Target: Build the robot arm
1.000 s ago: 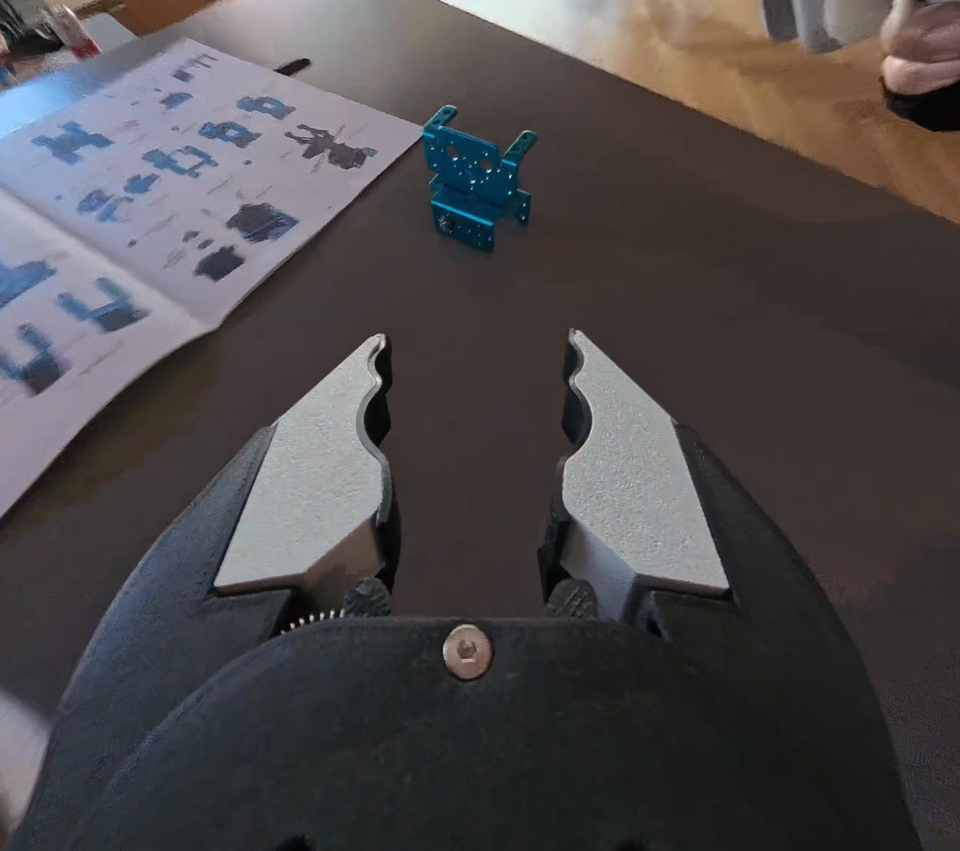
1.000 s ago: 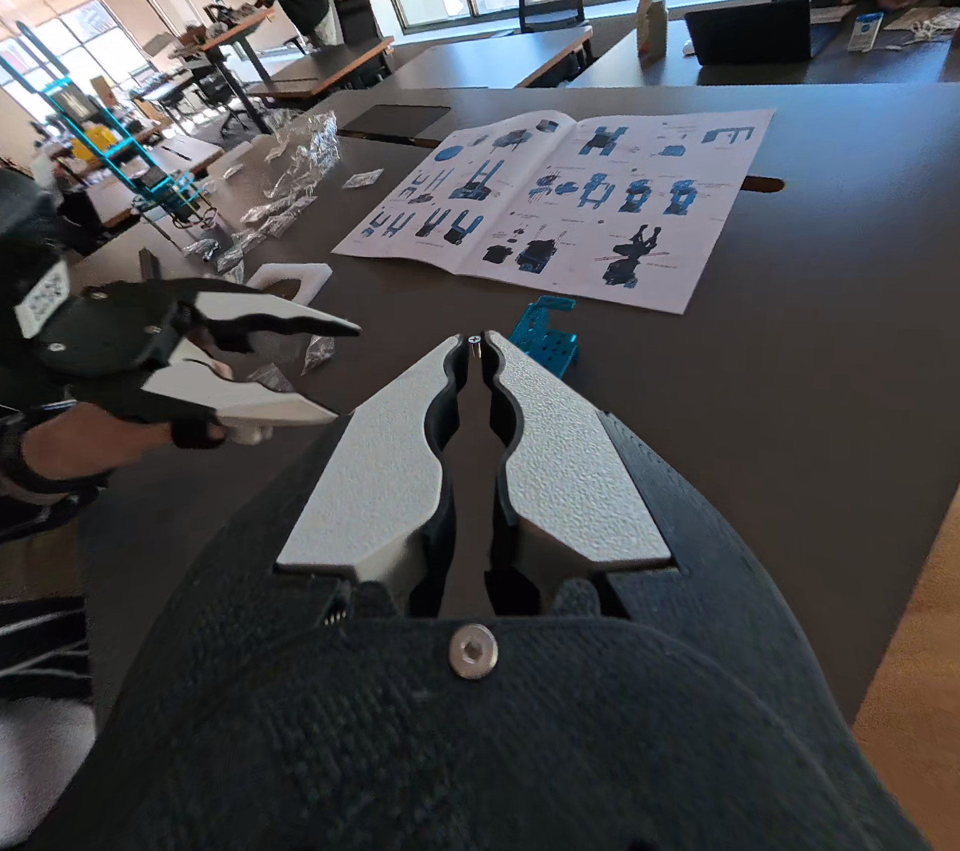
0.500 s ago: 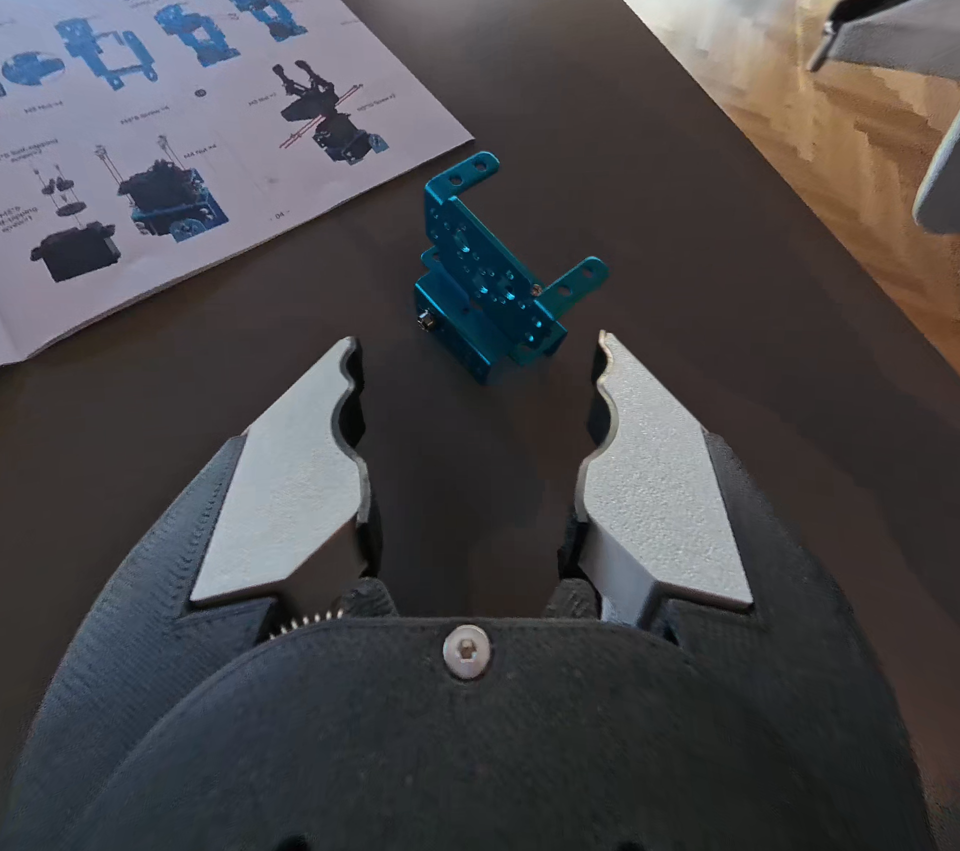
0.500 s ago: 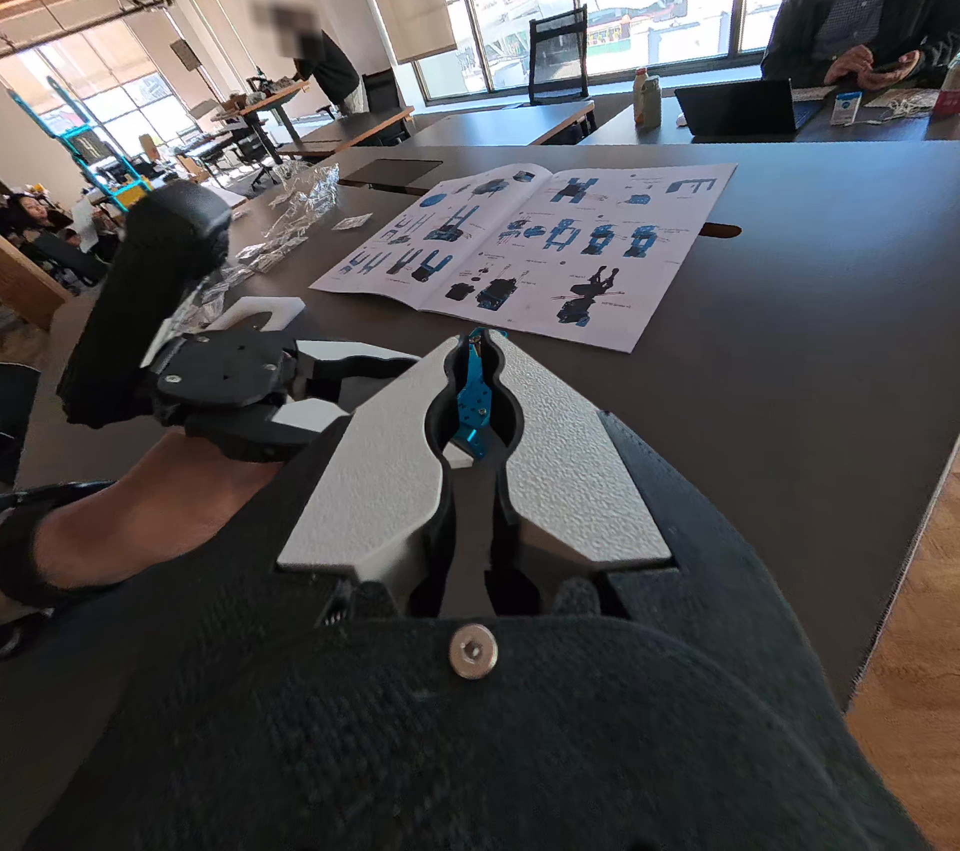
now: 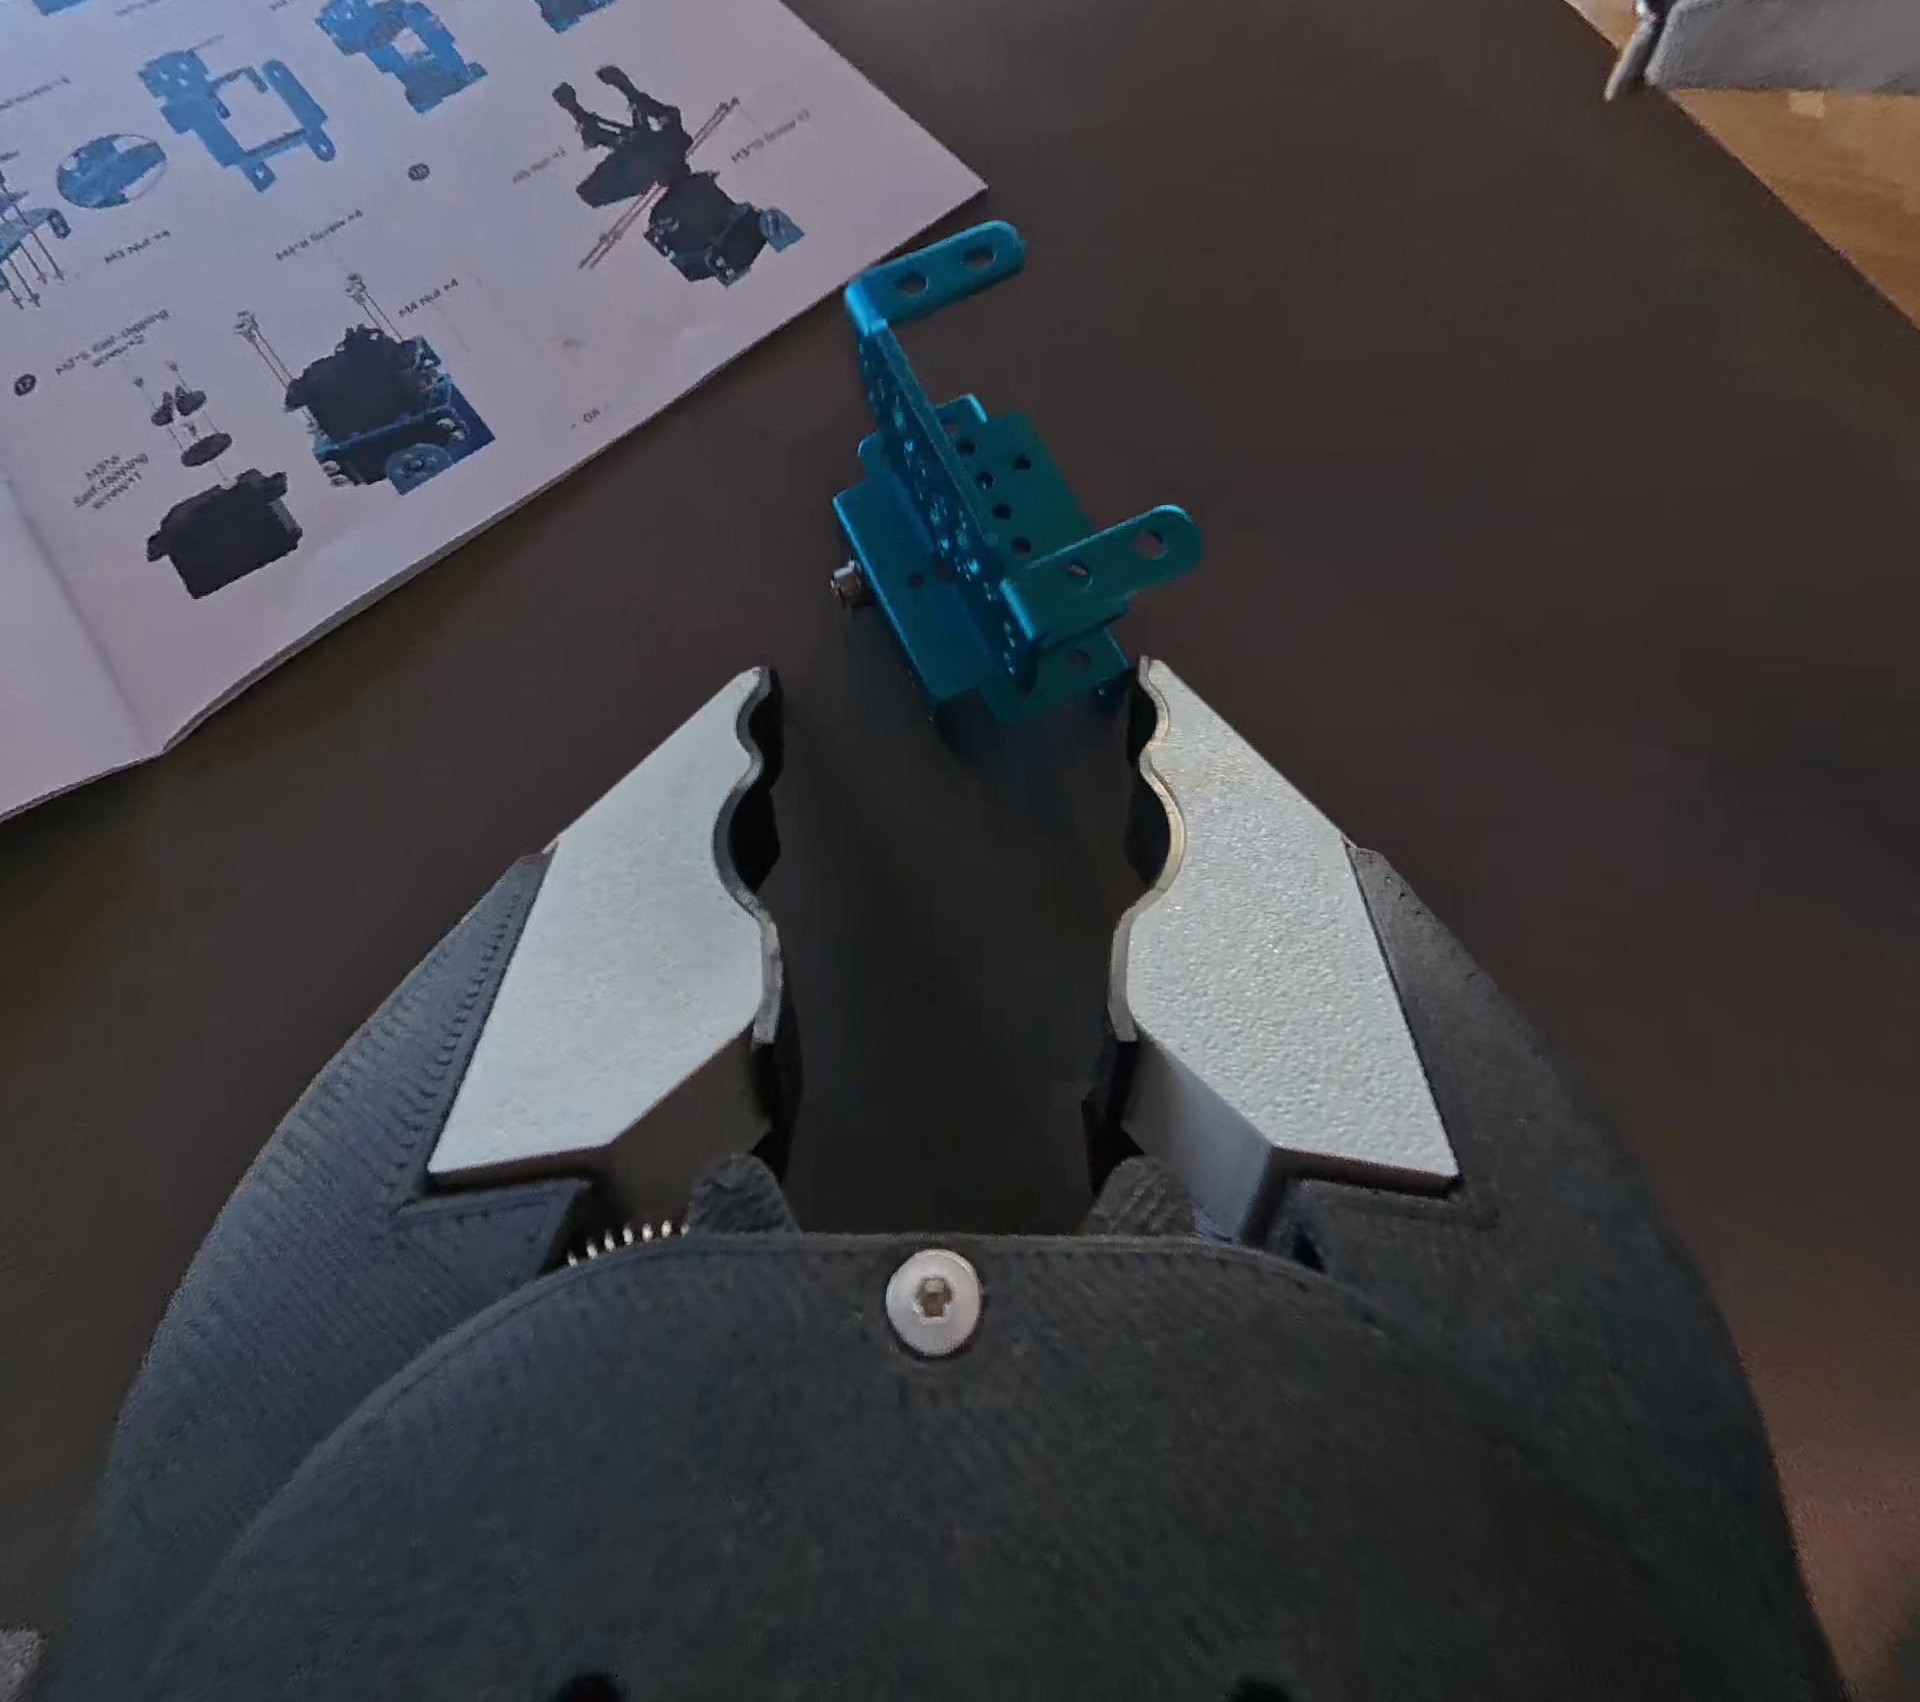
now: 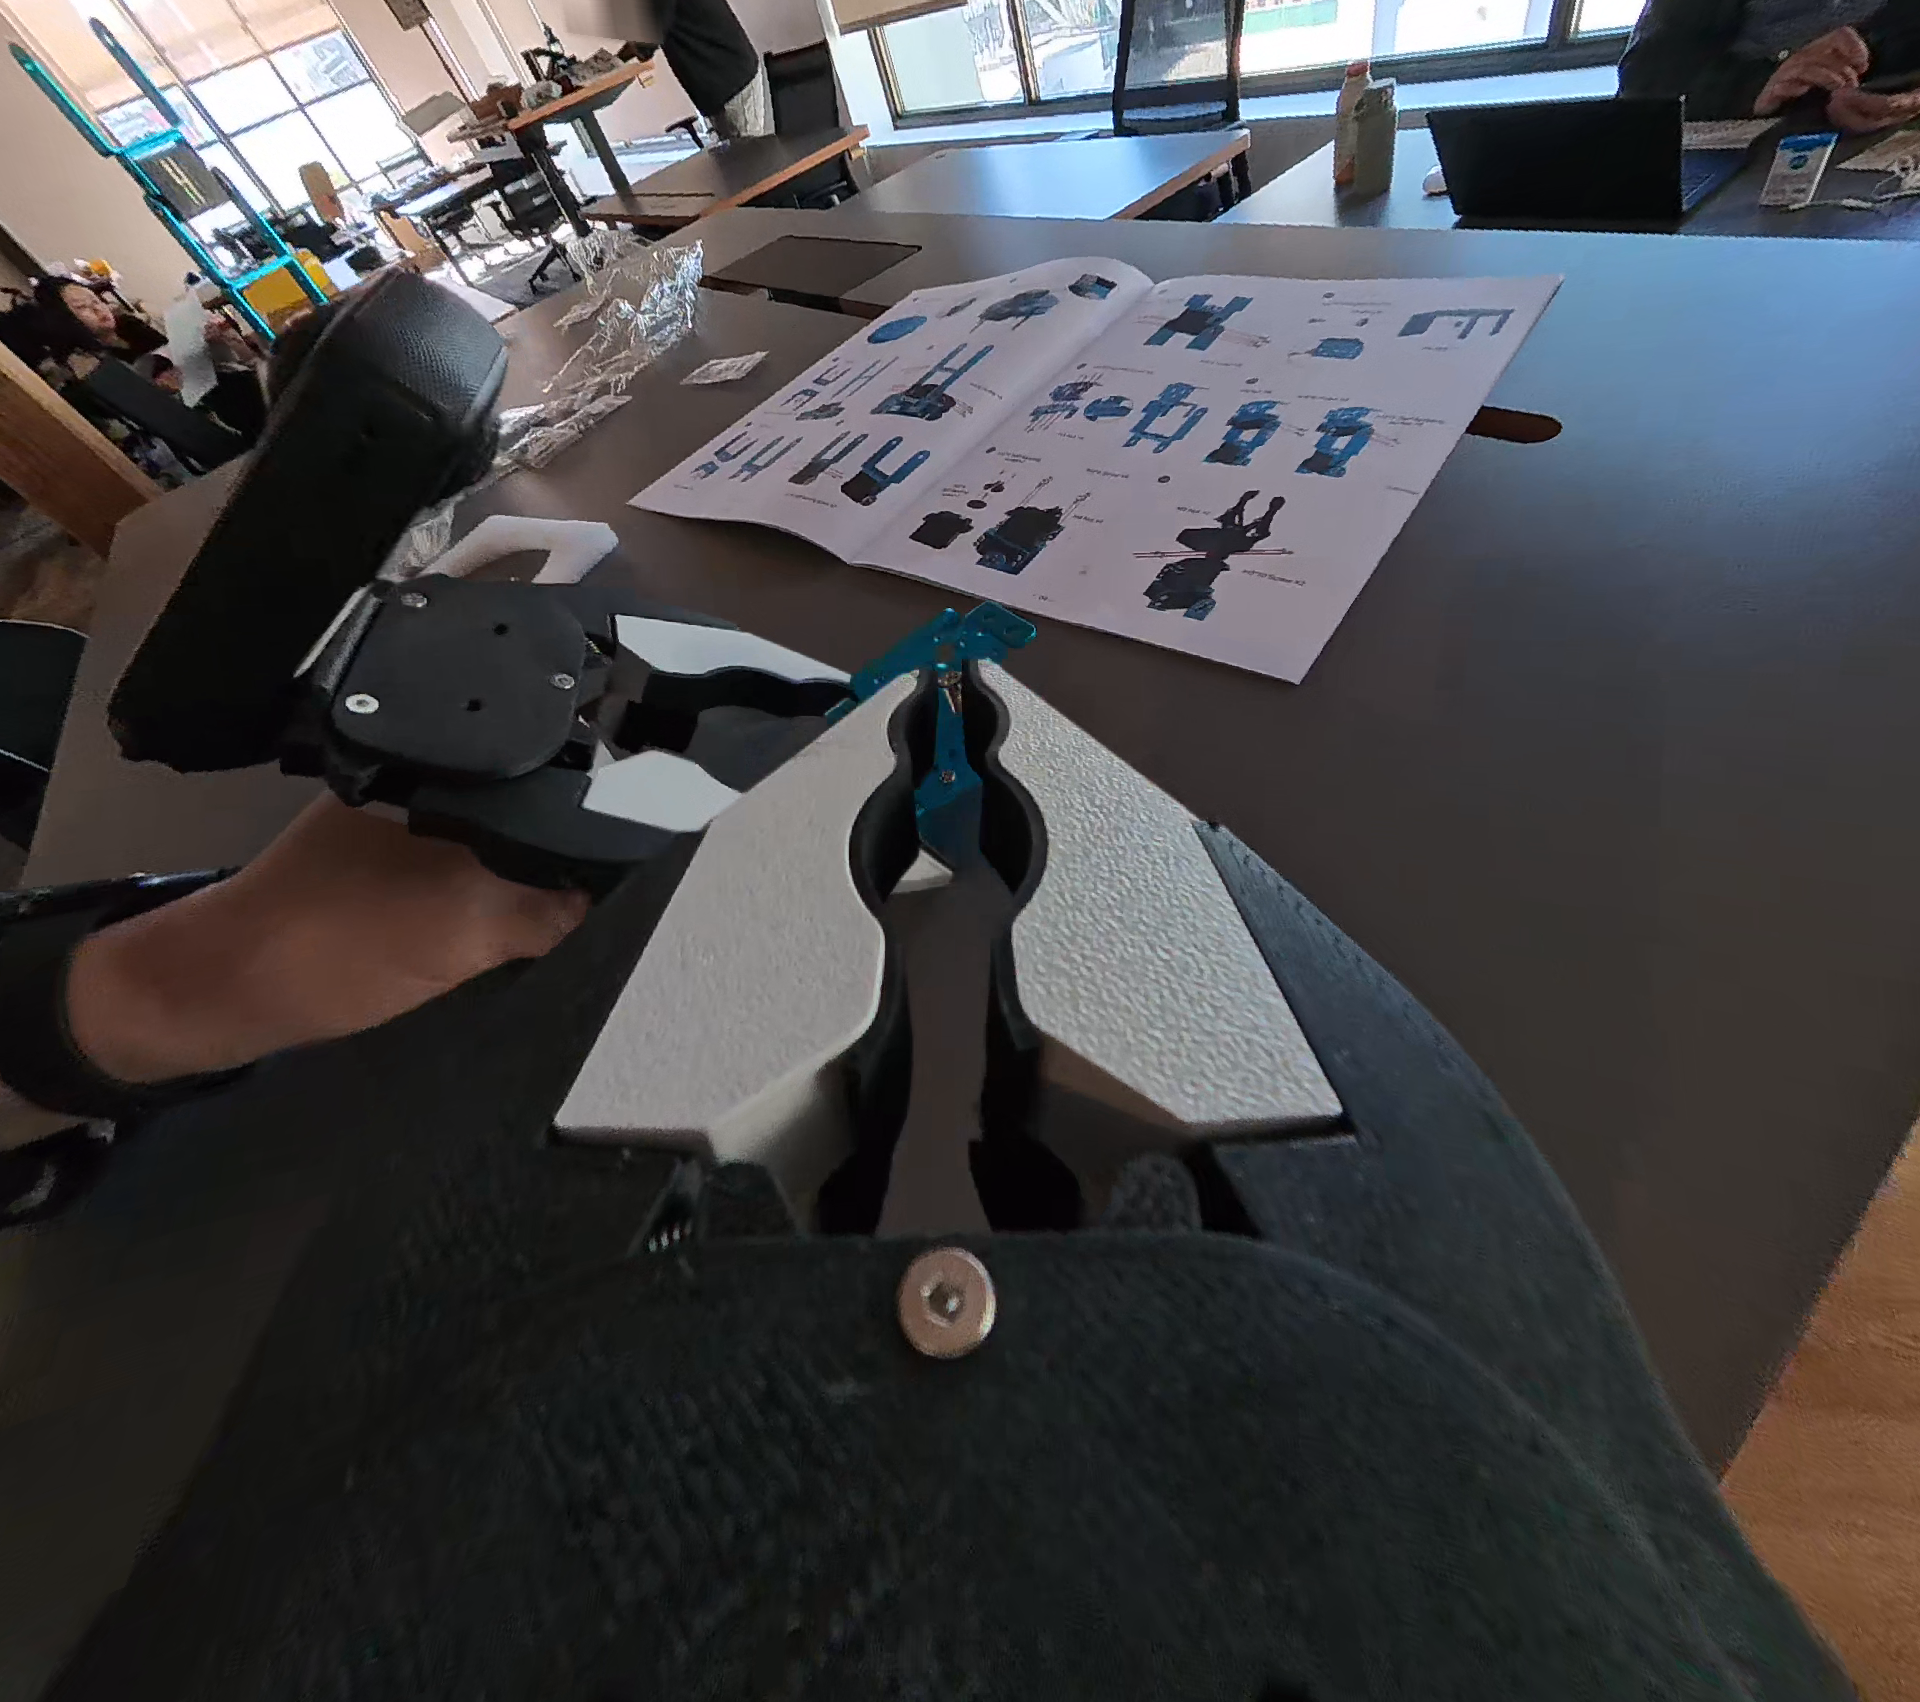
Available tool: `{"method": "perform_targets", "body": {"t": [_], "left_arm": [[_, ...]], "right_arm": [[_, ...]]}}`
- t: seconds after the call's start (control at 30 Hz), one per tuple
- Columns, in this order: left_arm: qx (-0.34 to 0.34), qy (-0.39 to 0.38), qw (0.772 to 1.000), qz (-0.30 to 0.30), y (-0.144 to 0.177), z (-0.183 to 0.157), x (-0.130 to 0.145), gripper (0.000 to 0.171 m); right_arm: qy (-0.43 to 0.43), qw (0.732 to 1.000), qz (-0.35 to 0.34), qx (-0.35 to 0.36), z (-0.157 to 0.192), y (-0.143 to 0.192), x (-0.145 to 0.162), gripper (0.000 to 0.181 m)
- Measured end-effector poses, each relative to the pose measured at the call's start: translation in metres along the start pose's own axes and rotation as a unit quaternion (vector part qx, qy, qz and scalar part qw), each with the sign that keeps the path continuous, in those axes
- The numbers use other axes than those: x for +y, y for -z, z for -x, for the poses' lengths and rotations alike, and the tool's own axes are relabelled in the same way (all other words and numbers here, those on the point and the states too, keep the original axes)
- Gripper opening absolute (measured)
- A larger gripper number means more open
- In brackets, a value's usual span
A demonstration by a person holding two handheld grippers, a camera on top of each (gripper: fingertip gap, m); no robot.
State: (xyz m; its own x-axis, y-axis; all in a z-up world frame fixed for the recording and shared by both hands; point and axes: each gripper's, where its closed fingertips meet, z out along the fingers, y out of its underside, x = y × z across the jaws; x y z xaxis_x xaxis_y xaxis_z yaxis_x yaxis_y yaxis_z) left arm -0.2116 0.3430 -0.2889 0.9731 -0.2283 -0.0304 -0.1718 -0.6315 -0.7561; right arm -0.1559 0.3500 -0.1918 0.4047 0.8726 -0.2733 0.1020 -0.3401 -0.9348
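A blue perforated metal bracket (image 5: 977, 509) stands on the dark table (image 5: 1403, 613), just off the corner of an open instruction booklet (image 5: 364, 198). My left gripper (image 5: 956, 686) is open, low over the table, with its right fingertip almost at the bracket's near corner. My right gripper (image 6: 951, 684) is shut on a small screw at its tips. It hovers just short of the bracket (image 6: 982, 629), which shows behind the tips and through the finger gap. The left gripper (image 6: 769, 727) shows there from the side, open beside the bracket. The right gripper's tip (image 5: 1662, 42) shows at the upper right.
The table's right edge drops to wooden floor (image 6: 1849, 1340). Crumpled clear plastic bags (image 6: 623, 322) and a white foam piece (image 6: 540, 540) lie at the left. A laptop (image 6: 1558, 172), a bottle (image 6: 1366, 135) and a seated person are beyond the booklet (image 6: 1143, 426). About 11 cm separates my left fingertips from my right.
My left gripper has moved forward and down until its open fingers reach the bracket. My right gripper, still shut, has come in so its tips line up with the bracket.
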Motion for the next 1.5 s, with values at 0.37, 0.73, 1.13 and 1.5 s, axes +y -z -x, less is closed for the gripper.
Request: {"method": "perform_targets", "body": {"t": [0.37, 0.73, 1.13, 1.5], "left_arm": [[0.047, -0.041, 0.998, -0.003, -0.005, 0.013, -0.004, 0.057], [0.167, -0.139, 0.976, 0.012, 0.019, 0.003, 0.017, 0.038], [0.310, -0.261, 0.914, -0.013, 0.067, -0.003, 0.058, 0.042], [0.353, -0.203, 0.911, -0.059, 0.113, 0.010, 0.026, 0.065]], "right_arm": [[0.014, 0.999, 0.021, -0.021, -0.001, -0.014, 0.016, 0.004], [0.144, 0.982, 0.022, -0.117, 0.046, -0.032, 0.030, 0.004], [0.242, 0.960, 0.004, -0.144, 0.115, -0.018, 0.049, 0.004], [0.123, 0.992, 0.003, 0.033, 0.103, -0.024, 0.052, 0.004]]}}
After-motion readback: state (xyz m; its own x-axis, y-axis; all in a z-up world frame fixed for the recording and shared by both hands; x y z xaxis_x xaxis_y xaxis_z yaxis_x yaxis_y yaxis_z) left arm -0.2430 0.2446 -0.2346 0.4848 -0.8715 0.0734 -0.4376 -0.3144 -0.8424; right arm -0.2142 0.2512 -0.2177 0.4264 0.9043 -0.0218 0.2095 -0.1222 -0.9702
